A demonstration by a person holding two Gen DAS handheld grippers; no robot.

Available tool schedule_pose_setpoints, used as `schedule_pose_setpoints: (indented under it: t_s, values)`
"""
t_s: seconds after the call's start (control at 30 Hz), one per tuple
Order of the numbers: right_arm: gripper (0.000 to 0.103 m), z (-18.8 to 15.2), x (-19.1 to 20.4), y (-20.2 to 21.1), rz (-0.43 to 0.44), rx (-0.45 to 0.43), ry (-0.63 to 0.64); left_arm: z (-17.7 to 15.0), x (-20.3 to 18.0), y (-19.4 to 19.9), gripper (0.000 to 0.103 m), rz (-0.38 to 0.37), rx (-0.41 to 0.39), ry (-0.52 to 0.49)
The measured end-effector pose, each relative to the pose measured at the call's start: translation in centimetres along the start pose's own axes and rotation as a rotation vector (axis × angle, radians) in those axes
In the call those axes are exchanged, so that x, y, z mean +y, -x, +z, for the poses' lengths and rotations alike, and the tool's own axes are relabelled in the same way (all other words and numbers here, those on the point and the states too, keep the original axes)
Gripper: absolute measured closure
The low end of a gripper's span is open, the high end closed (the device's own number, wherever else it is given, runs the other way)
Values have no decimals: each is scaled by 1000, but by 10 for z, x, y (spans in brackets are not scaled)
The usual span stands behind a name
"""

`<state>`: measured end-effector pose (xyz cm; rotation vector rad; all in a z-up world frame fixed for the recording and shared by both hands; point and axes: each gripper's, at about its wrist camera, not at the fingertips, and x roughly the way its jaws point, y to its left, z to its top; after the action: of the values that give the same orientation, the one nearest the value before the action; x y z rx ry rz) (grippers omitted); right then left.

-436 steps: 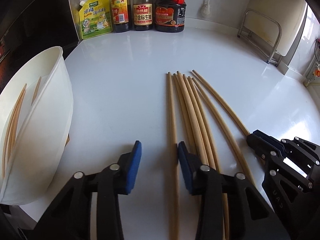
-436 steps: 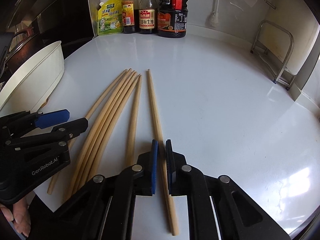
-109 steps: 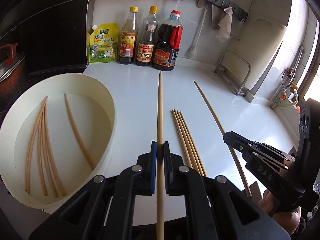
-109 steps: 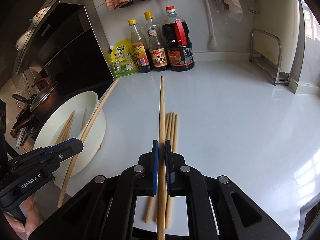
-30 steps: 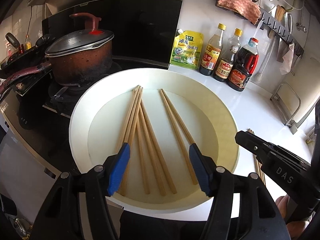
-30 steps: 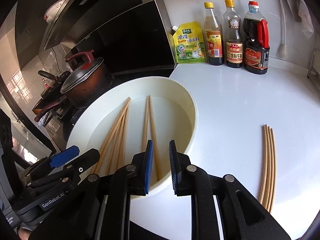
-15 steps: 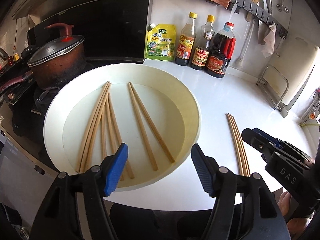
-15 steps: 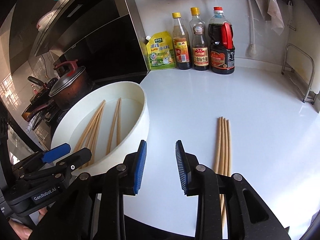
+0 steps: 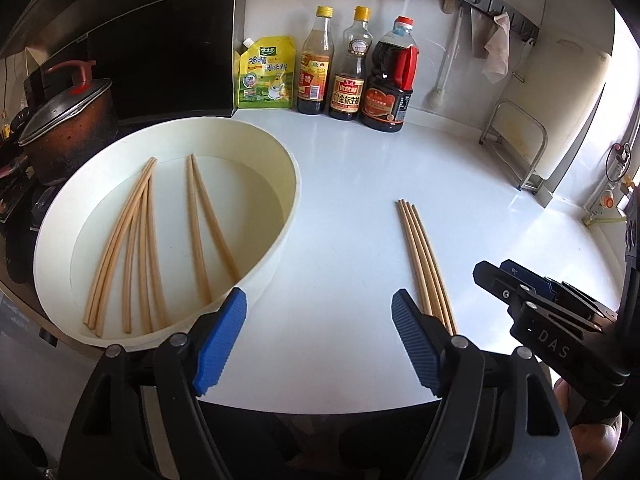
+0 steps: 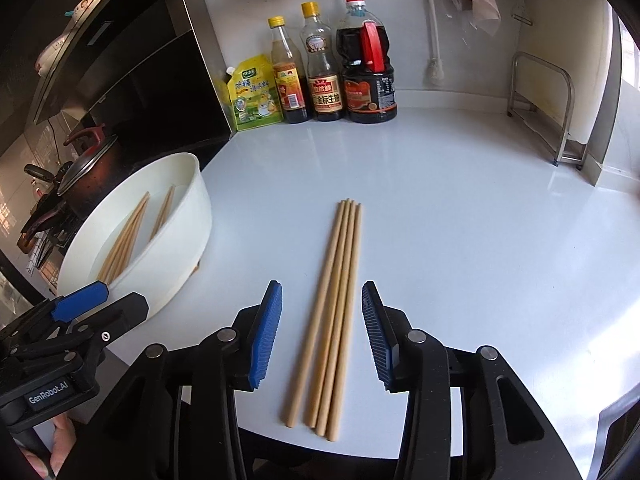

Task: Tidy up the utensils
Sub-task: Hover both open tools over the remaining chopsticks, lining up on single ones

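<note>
Several wooden chopsticks (image 9: 423,258) lie side by side on the white counter; they also show in the right wrist view (image 10: 337,304). More chopsticks (image 9: 140,236) lie inside a round white basin (image 9: 286,236) at the left, which also shows in the right wrist view (image 10: 176,264). My left gripper (image 9: 320,340) is open and empty, between the basin and the loose chopsticks. My right gripper (image 10: 322,336) is open and empty, with its jaws on either side of the loose chopsticks, above them.
Three sauce bottles (image 9: 348,68) and a yellow-green pouch (image 9: 266,74) stand against the back wall. A lidded pot (image 9: 64,120) sits on the stove at the left. A metal rack (image 10: 540,108) stands at the right. The counter's front edge is close under both grippers.
Both grippers have swung right, away from the basin toward the loose chopsticks. The right gripper's jaws have opened wider and now straddle the chopsticks on the counter.
</note>
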<state>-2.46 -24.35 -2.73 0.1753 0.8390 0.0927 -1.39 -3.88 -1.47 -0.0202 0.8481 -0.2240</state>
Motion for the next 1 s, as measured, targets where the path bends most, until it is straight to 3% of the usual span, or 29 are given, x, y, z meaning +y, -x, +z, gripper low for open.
schedule_pose_setpoints:
  t_s: [0.37, 1.0]
  values:
    - [63, -16, -18, -36, -44, 78, -12, -9, -15, -14, 28, -12, 22, 22]
    - [63, -17, -20, -57, -89, 102, 36, -15, -24, -34, 28, 1, 62, 21]
